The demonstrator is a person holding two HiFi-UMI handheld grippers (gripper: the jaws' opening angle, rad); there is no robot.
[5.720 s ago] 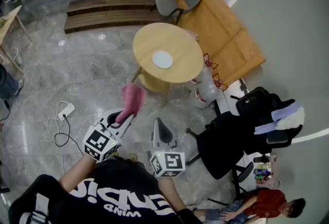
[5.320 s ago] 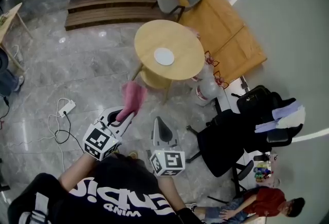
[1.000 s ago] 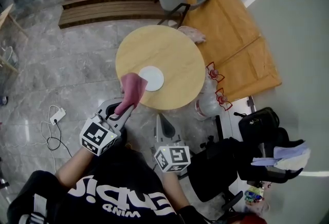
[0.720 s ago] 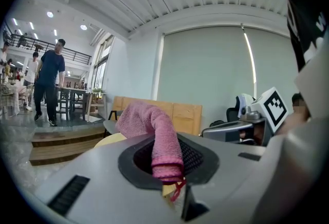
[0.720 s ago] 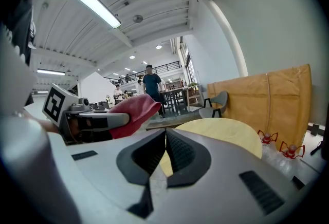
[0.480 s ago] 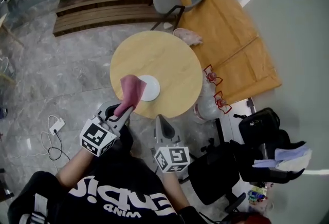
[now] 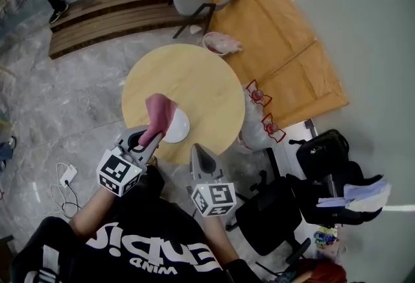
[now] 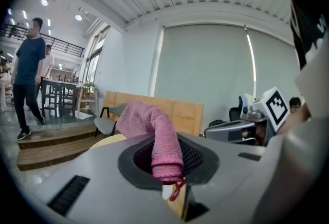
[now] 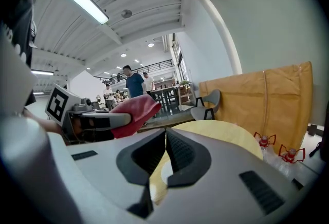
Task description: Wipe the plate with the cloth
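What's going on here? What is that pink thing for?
A person holds a gripper in each hand. The left gripper is clamped on a pink cloth, held just over a white plate near the edge of a round wooden table. The right gripper is shut and empty, near the table's edge. Whether the cloth touches the plate can't be told.

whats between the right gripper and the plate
Between the right gripper and the plate lies only bare wood of the round table, as the head view shows. The cloth in the left gripper hangs over the plate's left side.
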